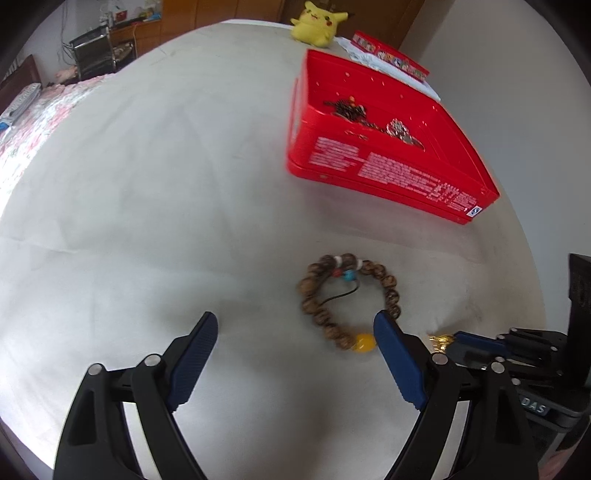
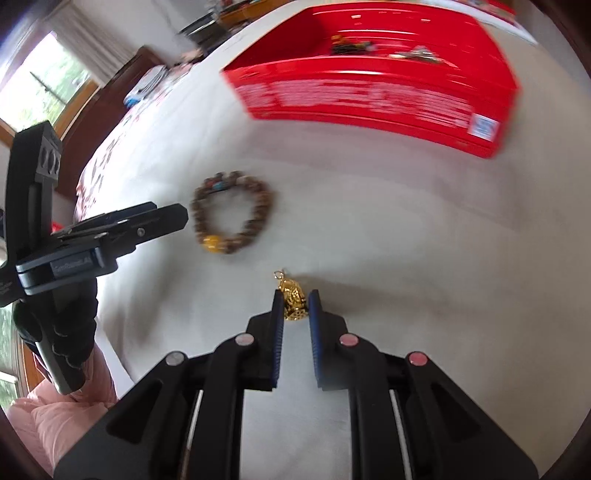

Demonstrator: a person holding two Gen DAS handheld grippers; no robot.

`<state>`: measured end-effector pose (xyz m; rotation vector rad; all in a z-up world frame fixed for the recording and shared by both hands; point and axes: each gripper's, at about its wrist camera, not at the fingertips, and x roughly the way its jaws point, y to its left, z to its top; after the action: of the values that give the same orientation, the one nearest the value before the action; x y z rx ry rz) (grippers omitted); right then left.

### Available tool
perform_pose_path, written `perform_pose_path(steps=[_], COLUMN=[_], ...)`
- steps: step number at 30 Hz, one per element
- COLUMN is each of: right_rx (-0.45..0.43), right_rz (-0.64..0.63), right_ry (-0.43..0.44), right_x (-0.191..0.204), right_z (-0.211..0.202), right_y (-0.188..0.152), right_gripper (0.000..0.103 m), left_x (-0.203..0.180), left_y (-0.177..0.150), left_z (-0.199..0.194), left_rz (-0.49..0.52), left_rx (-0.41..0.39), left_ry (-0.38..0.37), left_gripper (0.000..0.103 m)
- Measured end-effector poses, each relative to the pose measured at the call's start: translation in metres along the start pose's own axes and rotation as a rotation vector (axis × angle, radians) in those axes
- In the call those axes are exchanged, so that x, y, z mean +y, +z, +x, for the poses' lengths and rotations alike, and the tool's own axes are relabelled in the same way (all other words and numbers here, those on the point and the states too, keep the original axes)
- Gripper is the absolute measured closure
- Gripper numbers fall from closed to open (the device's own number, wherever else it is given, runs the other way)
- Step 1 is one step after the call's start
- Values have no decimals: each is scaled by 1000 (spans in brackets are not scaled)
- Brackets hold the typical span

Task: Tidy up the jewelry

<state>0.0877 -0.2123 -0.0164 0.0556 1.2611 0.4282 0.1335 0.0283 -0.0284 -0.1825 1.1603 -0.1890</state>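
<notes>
Nearest to the camera, the right gripper (image 2: 294, 295) pinches a small gold pendant (image 2: 293, 301) between its blue pads, just above the white counter (image 2: 406, 240). Its landmark is the red box (image 1: 388, 173), which stands open further back on the counter, well apart from the pendant. Between the box and the pendant lies a brown bead bracelet (image 1: 347, 299) with one yellow bead (image 1: 364, 342), flat on the cloth. Over this bracelet the left gripper (image 1: 295, 325) hangs with its fingers spread wide and nothing between them; its right finger covers a part of the bracelet ring beside the yellow bead. Inside the box some dark jewelry pieces (image 1: 349, 107) already lie, blurred. Behind the box sits a yellow plush toy (image 1: 318, 23), and beside it a second red tin (image 1: 389, 55). A pink sleeve (image 2: 55, 413) shows at the left gripper.
</notes>
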Motion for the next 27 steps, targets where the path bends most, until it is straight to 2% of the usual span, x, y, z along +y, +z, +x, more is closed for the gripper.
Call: perform_pose_path(steps=[4,9,14,17,20,21,23,24,27], right_rx=[-16,-14,-17,1,-10,-16,-26,-25,-12], right_rz=[27,55,82,84,83,81,66,45,15], right_ry=[-8,10,12,24,26,21,-4,-10,15], right_x=[-17,-25,-26,-27,-31,-33,-35,-33,-27], right_z=[-9,-8,-8,-10,-18,-21,-25,-26,-22], right_y=[-8,-11,-6,-9,-10,-9,-6,-5,2], right_gripper=[91,91,88,87,87,87,86,85,80], left_x=[-14,-40,-64,-68,-73,-75,-79,-80,-82], left_y=[1,1,1,-1,-2,-2,-6,-6,-9], left_z=[3,-6,7,24,28,28,29,29,30], left_rz=[0,63,132,133,158,166,187,199,209], left_rx=[3,-19,28,90,75,73,61,56,51], left_ry=[-5,-54,-64,-77,-52,-49,-24,-10,-2], left_gripper=[17,23,34,38,41,44,60,64,90])
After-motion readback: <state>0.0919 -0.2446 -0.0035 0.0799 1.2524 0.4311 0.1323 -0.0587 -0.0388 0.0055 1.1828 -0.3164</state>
